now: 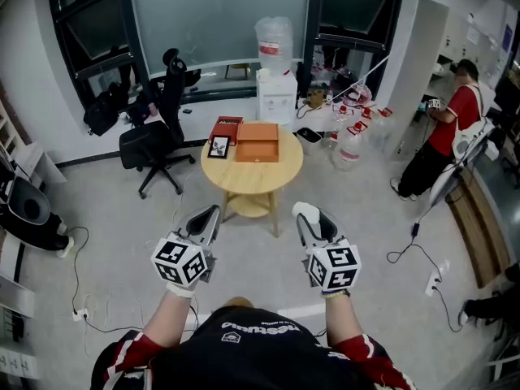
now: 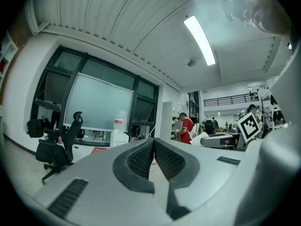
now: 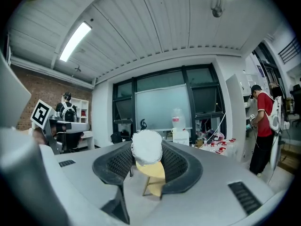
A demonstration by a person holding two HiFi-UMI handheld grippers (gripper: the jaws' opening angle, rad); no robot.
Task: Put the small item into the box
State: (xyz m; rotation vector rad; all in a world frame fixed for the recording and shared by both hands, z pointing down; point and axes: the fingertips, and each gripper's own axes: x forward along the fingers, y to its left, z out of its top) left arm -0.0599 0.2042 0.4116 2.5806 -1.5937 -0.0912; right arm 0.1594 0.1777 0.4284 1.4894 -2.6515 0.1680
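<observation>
My right tongs (image 3: 147,157) grasp the white small item (image 3: 146,145); my left tongs (image 2: 154,157) are clenched, empty; the box (image 1: 257,142) sits on the worktop (image 1: 244,179) well ahead; carrying and dropping remain, I judge.

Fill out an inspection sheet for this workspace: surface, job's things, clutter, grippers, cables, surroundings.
Surface: round wooden table, standing ahead of both grippers.
Job's things: orange box on the table; small white item held off the table, not yet in the box.
Clutter: red box and dark picture frame beside the orange box.
Grippers: left gripper jaws together, nothing between them; right gripper closed on the small white item.
Cables: loose cord on the floor at left; another at right.
Surroundings: office chair, water dispenser, water jugs, person in a red top.
</observation>
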